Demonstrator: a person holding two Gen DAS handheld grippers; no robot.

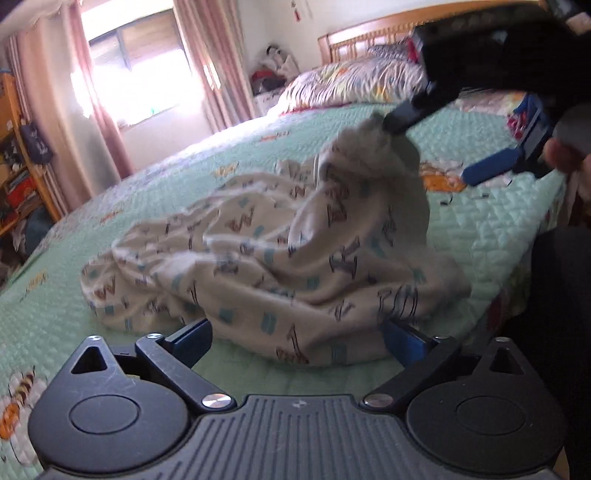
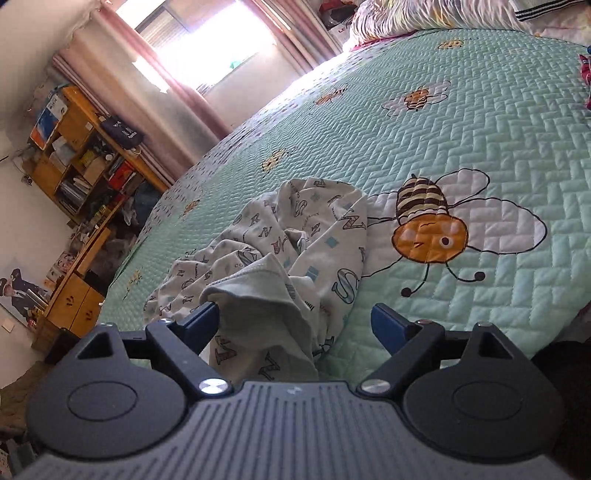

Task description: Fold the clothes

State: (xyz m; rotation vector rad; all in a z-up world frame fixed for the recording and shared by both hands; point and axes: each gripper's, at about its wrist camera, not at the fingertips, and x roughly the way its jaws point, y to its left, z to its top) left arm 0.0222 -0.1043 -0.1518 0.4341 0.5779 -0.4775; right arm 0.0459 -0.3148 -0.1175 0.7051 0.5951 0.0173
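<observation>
- We see a crumpled white garment (image 1: 280,258) printed with letters and small blue squares, heaped on the near part of a mint-green quilted bedspread (image 1: 129,206).
- Our left gripper (image 1: 295,338) stands wide open, its blue pads on either side of the garment's near edge; the cloth lies between the jaws, but neither pad clearly presses on it.
- Our right gripper (image 2: 293,325) is also spread wide. A fold of the garment (image 2: 280,258) lies between the jaws and against the left pad, with the right pad clear of it.
- From the left wrist view, the right gripper (image 1: 428,147) sits at the far right, one finger (image 1: 402,116) touching the raised peak of the cloth, the other finger (image 1: 491,168) well apart over the bedspread.
- A large embroidered bee (image 2: 430,225) lies just right of the garment.
- Patterned pillows (image 1: 354,83) rest at the far end by a wooden headboard (image 1: 369,33); pink curtains (image 1: 99,96) frame a bright window at far left.
</observation>
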